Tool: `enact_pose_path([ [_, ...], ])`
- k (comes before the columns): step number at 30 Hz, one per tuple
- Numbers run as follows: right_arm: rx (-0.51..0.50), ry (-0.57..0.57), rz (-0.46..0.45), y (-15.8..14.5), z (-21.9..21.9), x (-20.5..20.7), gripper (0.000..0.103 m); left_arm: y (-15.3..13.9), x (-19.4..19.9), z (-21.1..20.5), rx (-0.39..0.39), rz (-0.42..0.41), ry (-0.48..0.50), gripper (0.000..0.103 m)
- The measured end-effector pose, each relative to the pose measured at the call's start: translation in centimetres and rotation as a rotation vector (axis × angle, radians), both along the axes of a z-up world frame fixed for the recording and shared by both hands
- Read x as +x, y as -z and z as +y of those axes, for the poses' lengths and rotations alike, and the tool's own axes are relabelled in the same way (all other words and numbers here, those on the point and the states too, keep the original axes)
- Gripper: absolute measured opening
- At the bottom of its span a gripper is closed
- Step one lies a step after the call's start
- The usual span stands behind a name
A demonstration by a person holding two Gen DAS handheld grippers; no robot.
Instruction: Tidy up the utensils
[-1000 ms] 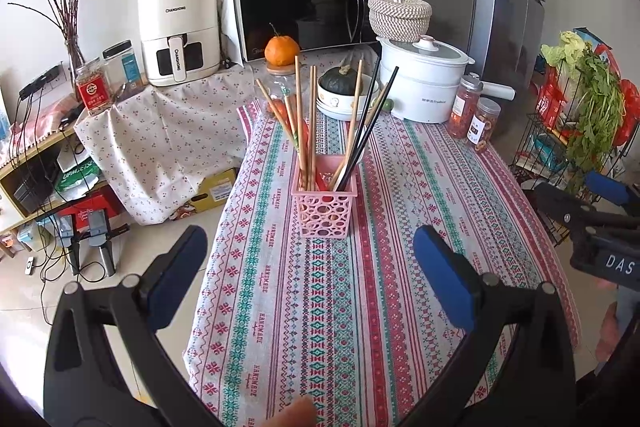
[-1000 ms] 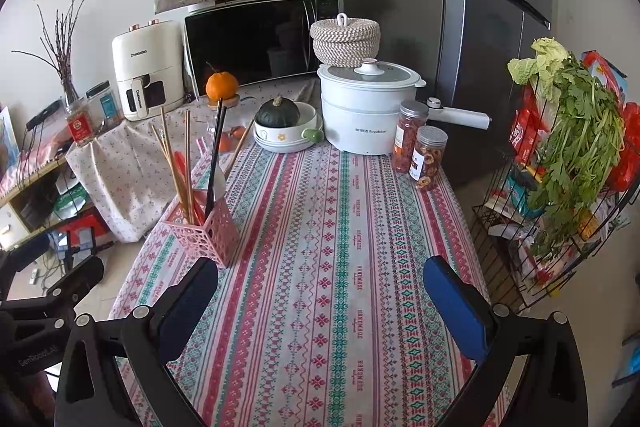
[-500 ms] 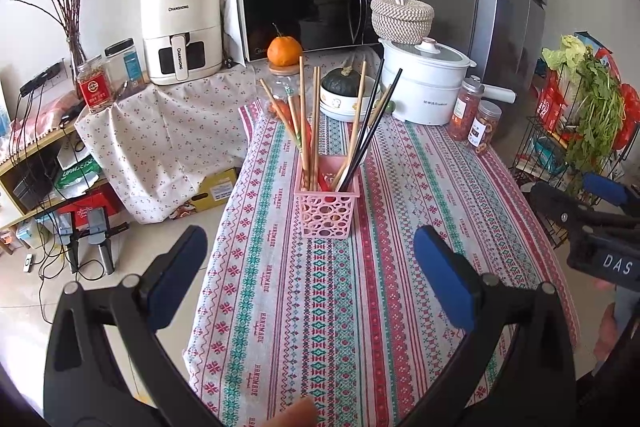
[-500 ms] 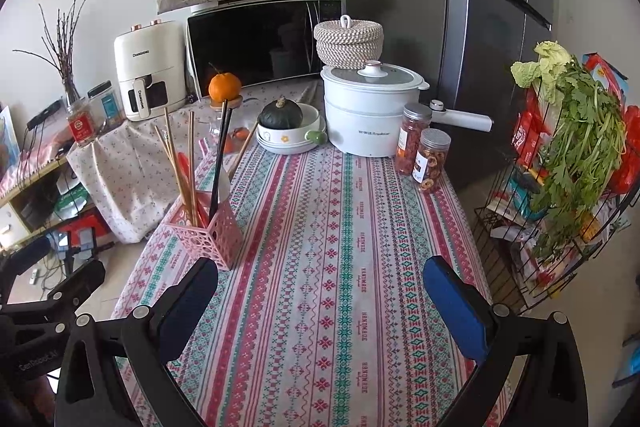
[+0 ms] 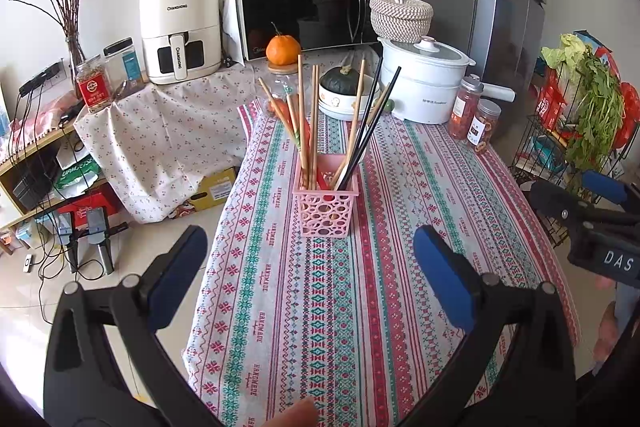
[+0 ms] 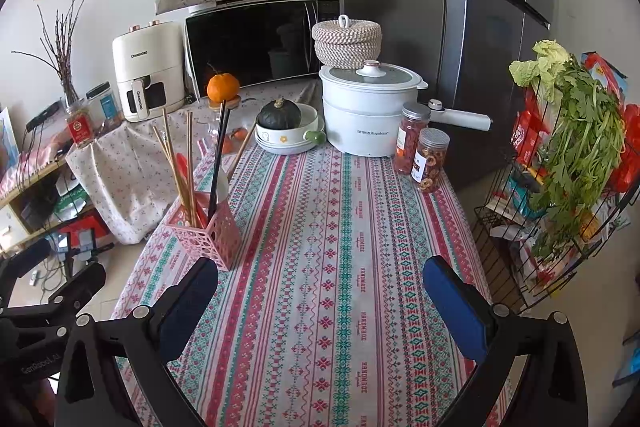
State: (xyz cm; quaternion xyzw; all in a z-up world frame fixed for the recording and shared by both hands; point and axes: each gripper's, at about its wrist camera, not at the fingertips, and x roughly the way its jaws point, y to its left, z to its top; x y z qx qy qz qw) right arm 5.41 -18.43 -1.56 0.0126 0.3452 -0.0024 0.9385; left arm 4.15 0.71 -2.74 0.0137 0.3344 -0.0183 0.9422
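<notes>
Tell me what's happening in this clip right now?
A person holds a claw in each hand above a patterned table. Both the left claw and right claw are open and empty. The chopsticks stand in a pink basket on the tablecloth; neither claw touches it.

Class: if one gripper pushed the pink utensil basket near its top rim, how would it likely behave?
The pink basket would probably tip rather than slide: it is narrow, and the chopsticks stand far above its rim. Its perforated plastic walls suggest it is light. The tablecloth may bunch under it.
</notes>
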Motion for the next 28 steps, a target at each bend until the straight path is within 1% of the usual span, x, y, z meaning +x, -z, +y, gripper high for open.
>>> enact_pose_path([
  [24, 0.004, 0.004, 0.005, 0.06, -0.05, -0.05, 0.103, 0.24, 0.22, -0.19, -0.001, 0.021, 0.008, 0.102],
  [28, 0.004, 0.004, 0.005, 0.07, -0.08, -0.03, 0.103, 0.32, 0.37, -0.06, -0.017, 0.023, 0.008, 0.102],
])
